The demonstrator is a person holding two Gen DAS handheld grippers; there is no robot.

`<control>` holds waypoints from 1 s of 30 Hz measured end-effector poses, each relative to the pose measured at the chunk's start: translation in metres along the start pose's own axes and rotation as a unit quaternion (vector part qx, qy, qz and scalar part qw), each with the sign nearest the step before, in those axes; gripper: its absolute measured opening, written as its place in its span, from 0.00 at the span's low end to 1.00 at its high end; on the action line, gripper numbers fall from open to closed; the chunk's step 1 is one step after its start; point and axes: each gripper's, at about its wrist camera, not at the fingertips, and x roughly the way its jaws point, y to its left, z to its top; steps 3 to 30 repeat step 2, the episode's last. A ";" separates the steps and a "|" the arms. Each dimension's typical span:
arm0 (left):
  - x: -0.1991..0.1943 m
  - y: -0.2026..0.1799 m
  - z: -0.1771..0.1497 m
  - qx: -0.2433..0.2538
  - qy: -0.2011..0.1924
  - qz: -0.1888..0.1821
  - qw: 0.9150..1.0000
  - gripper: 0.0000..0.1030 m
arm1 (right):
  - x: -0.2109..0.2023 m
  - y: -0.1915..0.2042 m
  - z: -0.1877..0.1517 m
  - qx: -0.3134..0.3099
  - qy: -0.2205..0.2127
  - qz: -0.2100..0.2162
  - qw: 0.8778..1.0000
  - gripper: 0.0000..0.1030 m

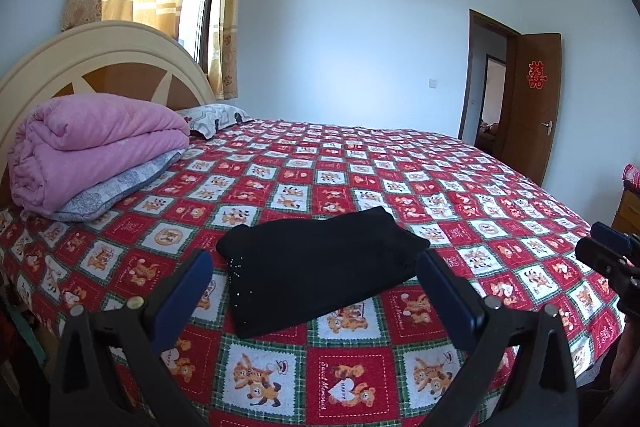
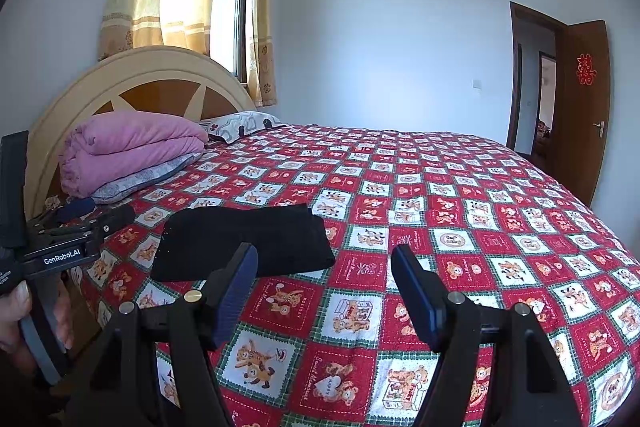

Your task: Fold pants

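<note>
Black pants (image 1: 316,267) lie folded in a compact rectangle on the red bear-patterned bedspread (image 1: 360,179), near the bed's front edge; they also show in the right wrist view (image 2: 244,241). My left gripper (image 1: 316,259) is open and empty, held just in front of the pants with its blue pads either side of them in view. My right gripper (image 2: 324,253) is open and empty, above the bedspread to the right of the pants. The right gripper shows at the right edge of the left wrist view (image 1: 612,251). The left gripper shows in the right wrist view (image 2: 80,215).
A folded pink quilt (image 1: 92,143) rests on a grey pillow (image 1: 120,187) by the cream headboard (image 1: 100,55). A patterned pillow (image 1: 216,117) lies behind it. Curtains and a window are at back left. An open brown door (image 1: 532,107) is at right.
</note>
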 end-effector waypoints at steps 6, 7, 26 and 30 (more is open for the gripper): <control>0.001 -0.001 0.000 0.002 0.002 -0.004 1.000 1.00 | 0.001 0.000 -0.001 0.000 0.002 0.001 1.000 0.68; 0.001 -0.001 0.000 0.002 0.002 -0.004 1.000 1.00 | 0.001 0.000 -0.001 0.000 0.002 0.001 1.000 0.68; 0.001 -0.001 0.000 0.002 0.002 -0.004 1.000 1.00 | 0.001 0.000 -0.001 0.000 0.002 0.001 1.000 0.68; 0.001 -0.001 0.000 0.002 0.002 -0.004 1.000 1.00 | 0.001 0.000 -0.001 0.000 0.002 0.001 1.000 0.68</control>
